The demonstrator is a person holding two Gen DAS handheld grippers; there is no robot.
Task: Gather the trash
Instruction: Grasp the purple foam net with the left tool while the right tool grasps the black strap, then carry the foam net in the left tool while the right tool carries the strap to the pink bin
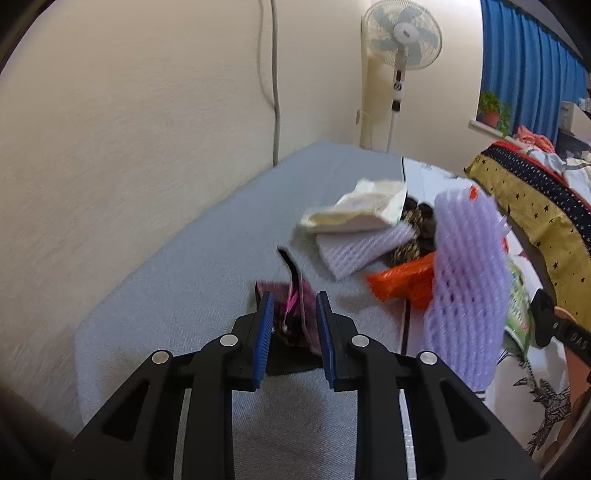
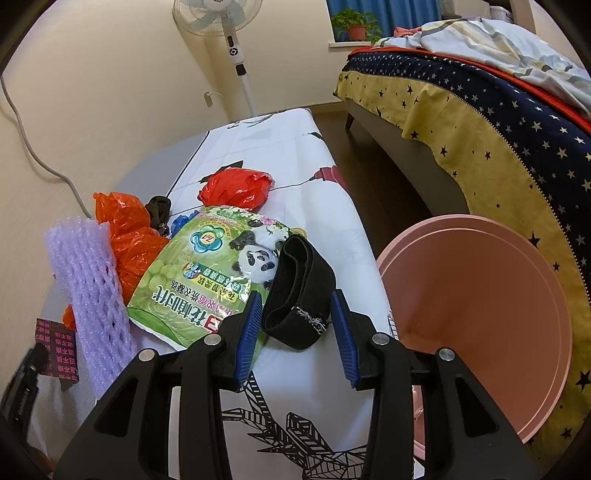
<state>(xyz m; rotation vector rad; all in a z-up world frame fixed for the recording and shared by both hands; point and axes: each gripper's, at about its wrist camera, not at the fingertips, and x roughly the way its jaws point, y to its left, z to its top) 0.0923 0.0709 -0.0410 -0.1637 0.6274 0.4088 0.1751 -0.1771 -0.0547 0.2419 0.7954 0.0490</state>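
1. The left gripper (image 1: 294,314) is open, and a dark wrapper (image 1: 295,317) with pink print stands crumpled between its pads but does not look pinched yet. The wrapper lies on the grey surface (image 1: 177,295); it seems thin, light and easy to crush, so a hold on its raised middle fold is probably best.
2. The right gripper (image 2: 295,317) is also open, around a black band (image 2: 299,295) that lies on the white printed cloth (image 2: 280,147). The band looks soft and elastic; it may fold or slip, so closing across its doubled end seems safest.
3. The band partly rests on a green pouch (image 2: 195,273), so the left pad could catch the pouch as well.
4. Other trash is near: purple foam net (image 2: 88,288), orange bag (image 2: 129,236), red bag (image 2: 236,188).
5. The pink bin (image 2: 476,314) stands just beside the cloth on the right, likely the place for the trash.
6. A bed (image 2: 480,122) is behind the bin and a fan (image 2: 218,14) stands by the wall; both are well apart from the grippers.
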